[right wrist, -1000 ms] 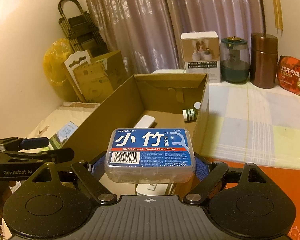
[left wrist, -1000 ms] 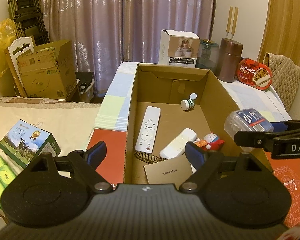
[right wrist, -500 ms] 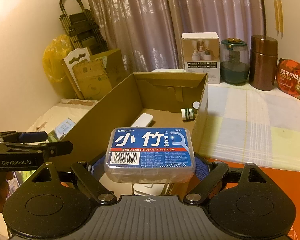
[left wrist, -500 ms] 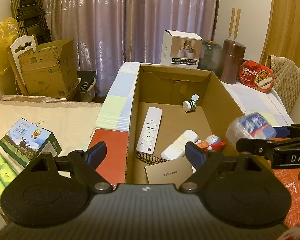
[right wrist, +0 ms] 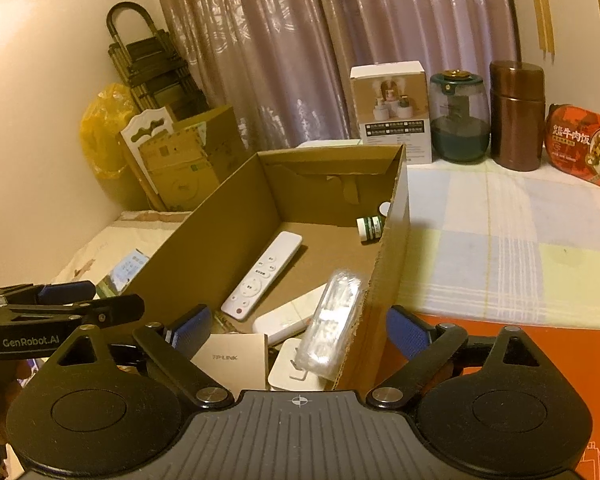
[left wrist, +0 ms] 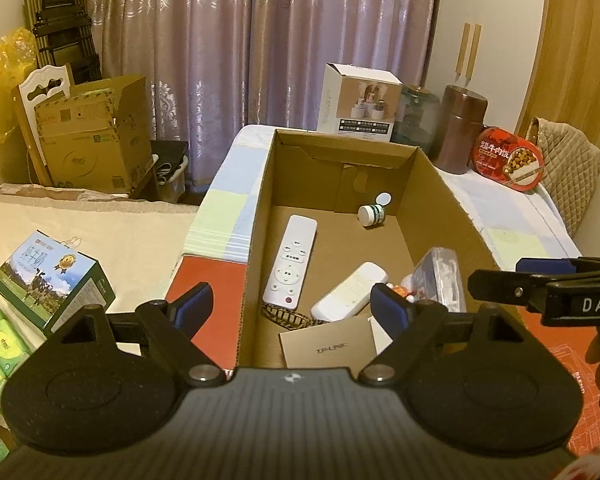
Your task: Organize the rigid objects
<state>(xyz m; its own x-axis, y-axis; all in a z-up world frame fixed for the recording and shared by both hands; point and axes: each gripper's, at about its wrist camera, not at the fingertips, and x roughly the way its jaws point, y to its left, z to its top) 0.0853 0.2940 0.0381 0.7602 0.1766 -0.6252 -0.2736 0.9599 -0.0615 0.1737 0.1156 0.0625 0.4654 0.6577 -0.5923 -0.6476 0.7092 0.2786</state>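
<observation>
The open cardboard box (left wrist: 256,240) (right wrist: 204,256) lies ahead of both grippers. In it are a long white remote (left wrist: 290,264) (right wrist: 262,276), a shorter white remote (left wrist: 348,292), a small white bottle (left wrist: 372,212) (right wrist: 370,228) and a tan TP-LINK box (left wrist: 328,346) (right wrist: 230,360). The clear floss-pick box (right wrist: 332,320) (left wrist: 440,280) is blurred and tipped on edge against the box's right inner wall, free of the pads. My right gripper (right wrist: 298,330) hangs over the box's near right corner with its jaws opening and pressing on nothing. My left gripper (left wrist: 290,306) stands open and empty over the near left wall.
At the table's far end stand a white product box (left wrist: 358,104), a glass jar (right wrist: 460,116), a brown canister (right wrist: 518,114) and a red food tub (left wrist: 508,158). A green carton (left wrist: 52,280) sits on the bed at left. An orange mat (right wrist: 520,344) lies right of the box.
The right gripper's jaws have spread and let go of the floss-pick box, which has tipped and dropped into the cardboard box. The left gripper has stayed still and open.
</observation>
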